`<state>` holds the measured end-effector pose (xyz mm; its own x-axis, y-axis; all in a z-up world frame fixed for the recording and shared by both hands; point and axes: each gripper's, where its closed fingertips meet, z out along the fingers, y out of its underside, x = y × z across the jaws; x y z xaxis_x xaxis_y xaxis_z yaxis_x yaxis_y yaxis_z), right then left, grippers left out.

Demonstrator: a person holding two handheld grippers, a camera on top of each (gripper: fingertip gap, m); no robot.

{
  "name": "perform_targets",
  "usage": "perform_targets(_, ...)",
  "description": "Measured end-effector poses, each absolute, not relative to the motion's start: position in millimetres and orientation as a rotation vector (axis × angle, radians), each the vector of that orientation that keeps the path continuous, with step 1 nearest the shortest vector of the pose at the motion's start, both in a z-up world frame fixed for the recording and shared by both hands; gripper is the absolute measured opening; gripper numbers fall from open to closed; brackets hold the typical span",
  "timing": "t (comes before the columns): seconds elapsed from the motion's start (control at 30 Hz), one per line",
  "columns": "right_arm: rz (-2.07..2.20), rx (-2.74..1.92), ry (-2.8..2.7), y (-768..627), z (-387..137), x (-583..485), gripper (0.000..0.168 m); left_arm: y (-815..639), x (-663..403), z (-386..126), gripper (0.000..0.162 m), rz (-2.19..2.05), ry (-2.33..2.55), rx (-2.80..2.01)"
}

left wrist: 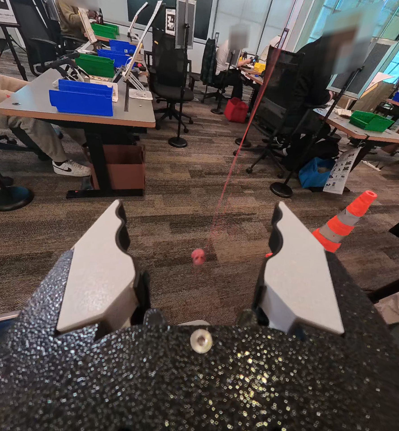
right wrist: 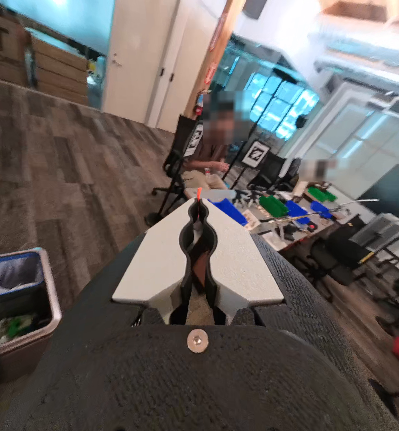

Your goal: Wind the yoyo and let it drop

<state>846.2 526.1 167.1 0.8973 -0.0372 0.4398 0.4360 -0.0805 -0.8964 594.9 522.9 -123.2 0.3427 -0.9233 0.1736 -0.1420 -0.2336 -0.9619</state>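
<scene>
Below the left gripper (left wrist: 197, 235), over the carpet (left wrist: 170, 210), a small pink-red yoyo (left wrist: 198, 256) hangs blurred, seemingly spinning. Left jaws spread wide, nothing between them. A thin red string (left wrist: 252, 121) runs from the yoyo up and away toward top right, taut, fading to a dotted trace near the yoyo.

Right gripper (right wrist: 199, 205): jaws pressed together at the tips, pinching the string's end; a short orange-red tail (right wrist: 199, 191) pokes out past them.

Handling, as judged: yoyo light and hard, likely to roll or twist in a grip; take it across its two flat faces, clear of the groove. String limp, thin, easy to lose; keep tension on it.

Hard to make out: yoyo's shape and groove, whether any string is wound on it, whether it clears the carpet. Right view is motion-blurred and does not show the yoyo.
</scene>
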Motion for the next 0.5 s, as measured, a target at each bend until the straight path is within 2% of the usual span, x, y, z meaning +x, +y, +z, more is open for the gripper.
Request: perform_targets(0.5,-0.425,-1.665,-0.272,578.7,153.2,870.1,0.0,519.7,583.3,-112.9,0.122,-0.998,0.973,-1.649)
